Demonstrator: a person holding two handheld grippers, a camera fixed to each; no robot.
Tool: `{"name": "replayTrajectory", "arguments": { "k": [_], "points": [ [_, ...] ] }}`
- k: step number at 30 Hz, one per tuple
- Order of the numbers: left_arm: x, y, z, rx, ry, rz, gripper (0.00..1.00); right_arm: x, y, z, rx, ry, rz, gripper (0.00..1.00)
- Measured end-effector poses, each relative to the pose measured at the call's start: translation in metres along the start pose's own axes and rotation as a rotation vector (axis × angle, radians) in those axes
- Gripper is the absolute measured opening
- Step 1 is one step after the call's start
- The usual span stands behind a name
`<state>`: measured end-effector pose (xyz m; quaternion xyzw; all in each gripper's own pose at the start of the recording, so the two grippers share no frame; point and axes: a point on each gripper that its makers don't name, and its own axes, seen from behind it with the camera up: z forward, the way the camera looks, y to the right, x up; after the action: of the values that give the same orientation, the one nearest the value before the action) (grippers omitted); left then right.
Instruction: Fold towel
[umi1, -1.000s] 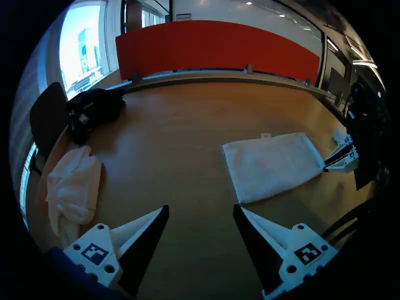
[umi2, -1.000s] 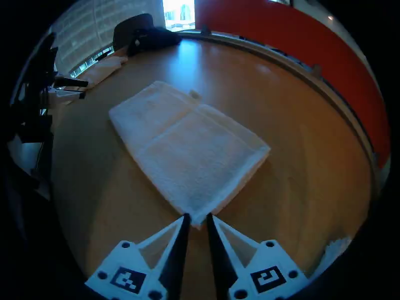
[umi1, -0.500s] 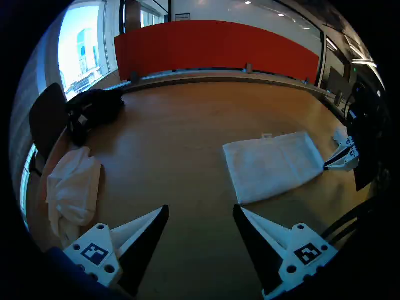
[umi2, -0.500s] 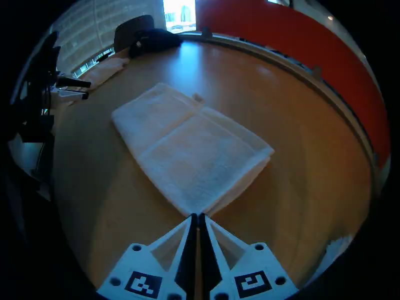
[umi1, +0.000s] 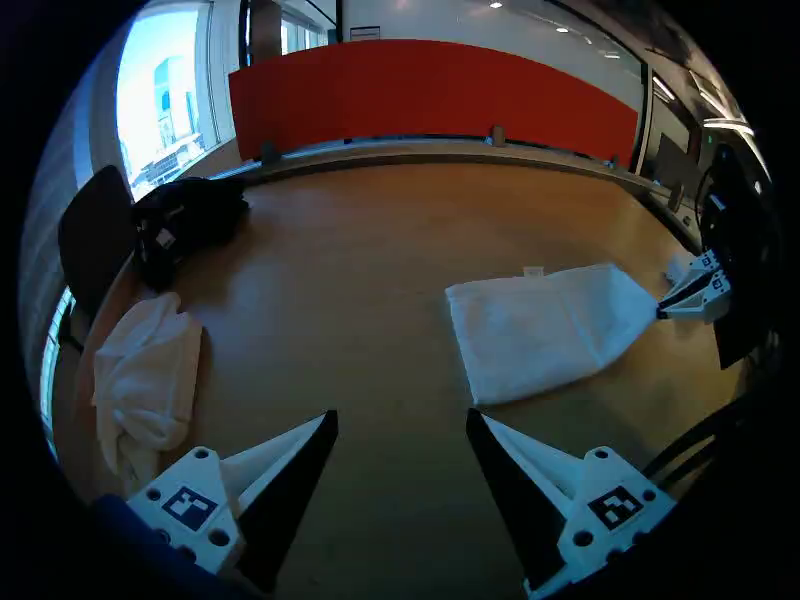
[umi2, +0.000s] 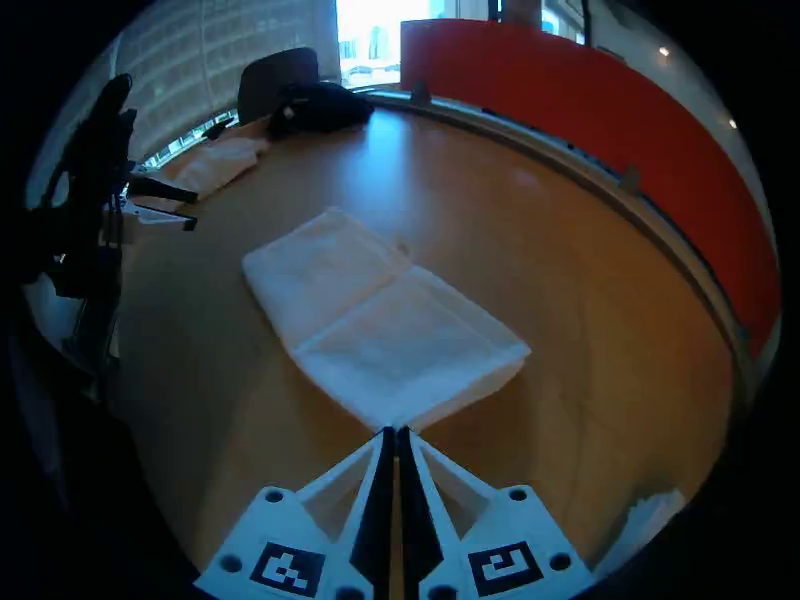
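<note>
Pinching the towel (umi2: 370, 320) by its near corner, mid-table (umi2: 560, 230), with the right gripper (umi2: 397, 432) clamped tight; holding the left gripper (umi1: 400, 415) wide and empty. Risking slipping from so thin a bite, or dragging the layers askew.

Left gripper (umi1: 400, 414) hangs low over the wooden table (umi1: 340, 280), jaws spread wide, nothing between them. Ahead and to its right lies the white towel (umi1: 540, 335), folded, its far corner drawn up to a point where the right gripper (umi1: 668, 306) pinches it. Off to the left, a crumpled white cloth (umi1: 145, 375) at the table edge, a black bag (umi1: 190, 215) behind it, a dark chair (umi1: 95, 235) alongside, a red partition (umi1: 430, 95) across the far side
</note>
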<state>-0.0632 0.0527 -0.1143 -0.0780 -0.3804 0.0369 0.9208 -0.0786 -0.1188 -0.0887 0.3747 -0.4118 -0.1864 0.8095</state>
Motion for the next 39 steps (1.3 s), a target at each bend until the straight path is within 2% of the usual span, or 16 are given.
{"name": "replayTrajectory", "arguments": {
  "k": [11,21,31,39],
  "points": [
    [0.002,0.001,-0.001,-0.001,0.002,-0.002,0.95,0.043,-0.002,-0.017,-0.013,0.063,-0.051,0.06],
    [0.001,0.001,0.0,0.0,0.001,-0.001,0.95,0.073,-0.001,-0.025,-0.02,0.103,-0.084,0.05],
    [0.003,0.001,0.0,0.002,0.004,-0.004,0.95,0.087,-0.003,-0.022,-0.011,0.106,-0.115,0.05],
    [0.005,-0.001,-0.002,0.004,0.012,-0.019,0.95,0.112,-0.011,-0.012,0.015,0.11,-0.171,0.05]
  ]
}}
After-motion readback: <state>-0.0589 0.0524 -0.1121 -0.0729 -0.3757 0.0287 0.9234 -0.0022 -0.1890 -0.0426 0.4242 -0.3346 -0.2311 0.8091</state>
